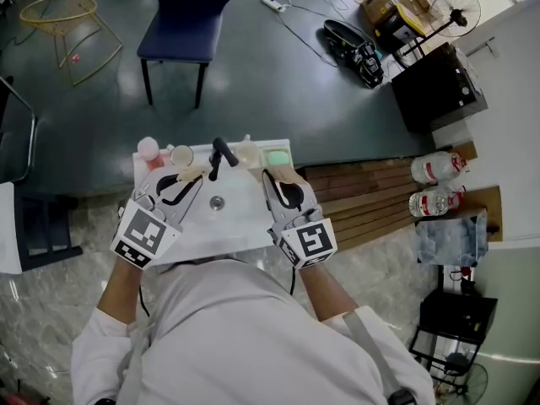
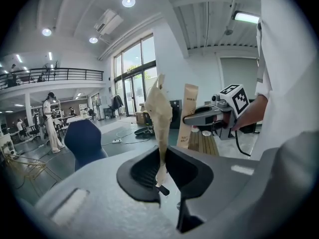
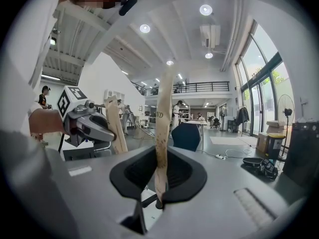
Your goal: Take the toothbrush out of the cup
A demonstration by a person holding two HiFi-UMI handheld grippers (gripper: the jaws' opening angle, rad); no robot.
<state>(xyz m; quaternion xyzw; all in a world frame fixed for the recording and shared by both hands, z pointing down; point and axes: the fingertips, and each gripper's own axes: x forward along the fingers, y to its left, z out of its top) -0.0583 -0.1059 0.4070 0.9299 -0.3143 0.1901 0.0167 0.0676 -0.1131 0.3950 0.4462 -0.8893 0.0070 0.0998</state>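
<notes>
We judged the removal mostly done: above the white basin surface (image 1: 240, 226), our right claw (image 3: 159, 176) gripped a flat brown paper packet (image 3: 163, 118), seemingly the toothbrush, clear of the pale cup (image 1: 181, 154) at the rear left corner. Our left claw (image 2: 162, 168) pinched crumpled brown paper (image 2: 160, 114). Dark floor (image 1: 278, 83) lay beyond.

Sink: a white rectangular washbasin (image 1: 240, 219) lies just before the person, with a black tap (image 1: 221, 154) at the middle of its back edge.
Back ledge: a pink round cup (image 1: 148, 148) stands far left, a pale cup (image 1: 181, 154) just right of it, and a green box (image 1: 276, 156) right of the tap.
Left gripper (image 1: 187, 175): over the basin's left side, with a crumpled tan paper wrapper (image 2: 159, 111) between its jaws.
Right gripper (image 1: 277, 175): over the basin's right side, with a flat tan paper strip (image 3: 162, 123) between its jaws.
Behind: a blue chair (image 1: 187, 15) stands beyond the sink.
Right: a slatted wooden platform (image 1: 371, 197) has two clear plastic bottles (image 1: 437, 169) lying at its far end.
</notes>
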